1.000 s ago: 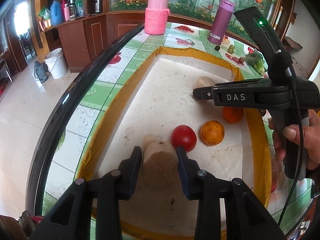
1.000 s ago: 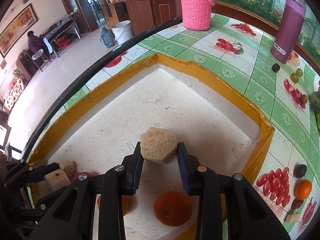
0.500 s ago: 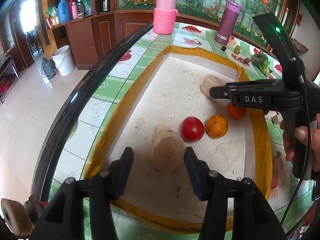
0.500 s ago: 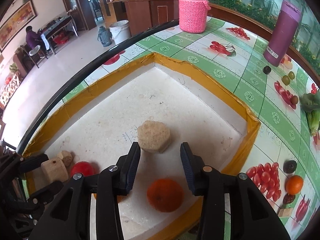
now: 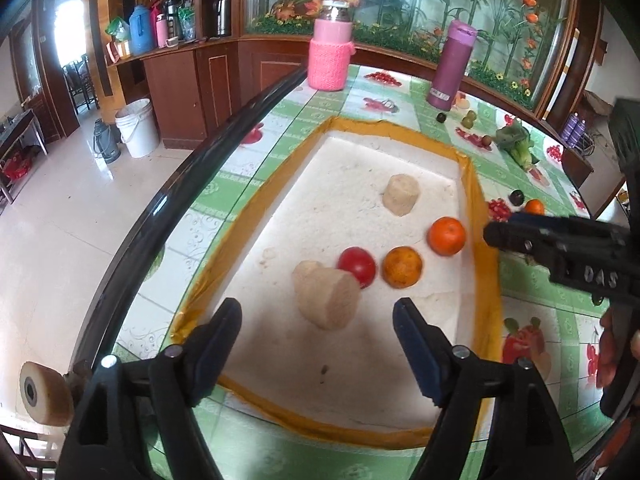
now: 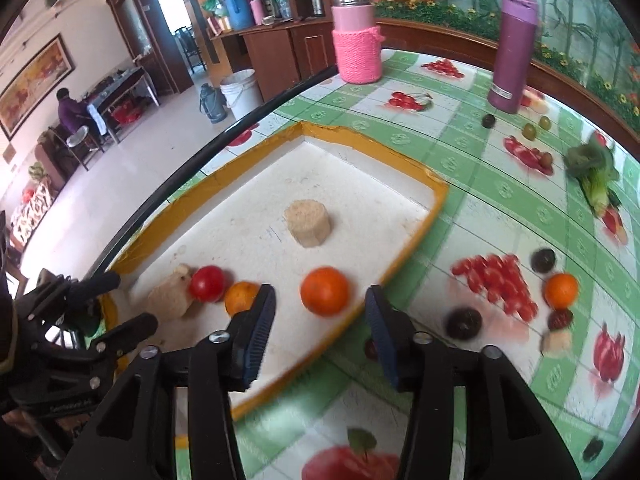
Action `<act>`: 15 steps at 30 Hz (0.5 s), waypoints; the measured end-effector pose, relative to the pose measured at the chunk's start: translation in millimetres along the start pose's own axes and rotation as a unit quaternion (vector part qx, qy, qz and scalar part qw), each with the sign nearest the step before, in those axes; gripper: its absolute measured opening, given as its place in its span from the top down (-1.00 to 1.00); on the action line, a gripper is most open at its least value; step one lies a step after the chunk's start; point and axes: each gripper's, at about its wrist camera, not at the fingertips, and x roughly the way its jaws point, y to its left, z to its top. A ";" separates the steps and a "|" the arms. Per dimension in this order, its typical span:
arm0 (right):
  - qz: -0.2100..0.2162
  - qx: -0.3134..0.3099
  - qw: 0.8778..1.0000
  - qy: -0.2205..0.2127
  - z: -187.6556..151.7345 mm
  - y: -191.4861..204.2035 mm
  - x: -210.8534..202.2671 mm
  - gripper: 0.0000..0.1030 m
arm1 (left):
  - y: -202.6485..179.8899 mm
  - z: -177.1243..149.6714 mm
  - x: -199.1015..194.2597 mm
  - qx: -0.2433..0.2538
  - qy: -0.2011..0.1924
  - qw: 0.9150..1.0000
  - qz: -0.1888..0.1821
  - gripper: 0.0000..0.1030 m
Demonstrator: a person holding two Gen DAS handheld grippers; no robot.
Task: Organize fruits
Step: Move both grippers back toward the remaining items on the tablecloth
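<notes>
Both claws have let go of their tan blocks and drawn back since a second ago, when each was closed around one. Seen from the left wrist, the left claw [image 5: 318, 342] is spread wide and empty above the near edge of the shallow tray [image 5: 256, 204], whose rim is wrapped in shiny yellow tape and whose floor is rough white foam. Just ahead of it lies a tan, grainy block [image 5: 326, 300] resting against a glossy red tomato [image 5: 357, 266]; a dull orange [image 5: 402, 267] sits just beside that, a brighter orange [image 5: 447, 236] nearer the tray's right edge, and a second tan block [image 5: 401, 195], faceted like a short prism, toward the far right corner. Seen from the right wrist, the right claw [image 6: 320, 334] is also spread and empty, hanging over the tray's near right edge with the bright orange framed between its ridged blue pads [image 6: 260, 332]. More fruit waits outside the tray on the glossy, fruit-printed surface [image 6: 460, 148]: a small orange [image 6: 562, 290] and dark round fruits [image 6: 464, 323]. Fetching those looks like the next job; round, smooth skins will roll, so the claw should straddle each at its widest part, close gently, and set it down in open foam well apart from the others.
</notes>
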 end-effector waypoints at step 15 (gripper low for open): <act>-0.076 0.138 0.987 -0.017 -79.0 -142.6 -40.4 -0.10 | -97.1 -4.5 -13.5 0.087 -0.002 0.995 -0.047 -0.67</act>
